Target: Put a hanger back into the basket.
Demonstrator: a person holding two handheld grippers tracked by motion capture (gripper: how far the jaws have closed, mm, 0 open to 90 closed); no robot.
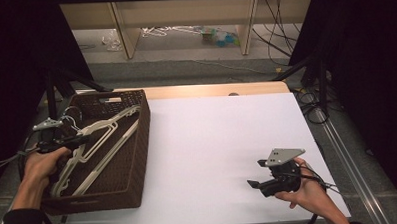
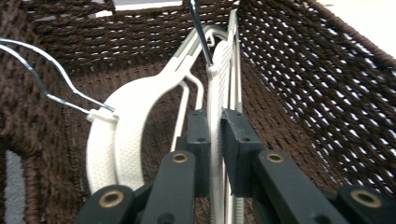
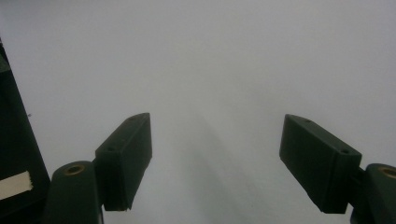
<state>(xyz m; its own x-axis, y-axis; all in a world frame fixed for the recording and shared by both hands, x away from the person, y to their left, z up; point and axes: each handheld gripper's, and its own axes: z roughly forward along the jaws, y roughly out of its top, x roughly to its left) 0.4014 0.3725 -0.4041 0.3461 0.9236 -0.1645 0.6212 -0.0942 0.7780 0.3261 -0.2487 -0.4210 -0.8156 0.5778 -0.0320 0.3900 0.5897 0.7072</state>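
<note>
Left gripper view: my left gripper (image 2: pixel 215 140) is pinching a white plastic hanger (image 2: pixel 217 88) inside the brown woven basket (image 2: pixel 308 79) at the table's left edge; my right gripper (image 3: pixel 215 158) is gaping wide.

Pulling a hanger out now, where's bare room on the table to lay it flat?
The white tabletop is bare from the basket's right wall across to the right claw, and back to the far edge. Inside the basket is crowded: white hangers overlap there, the left claw shut on one of them.
</note>
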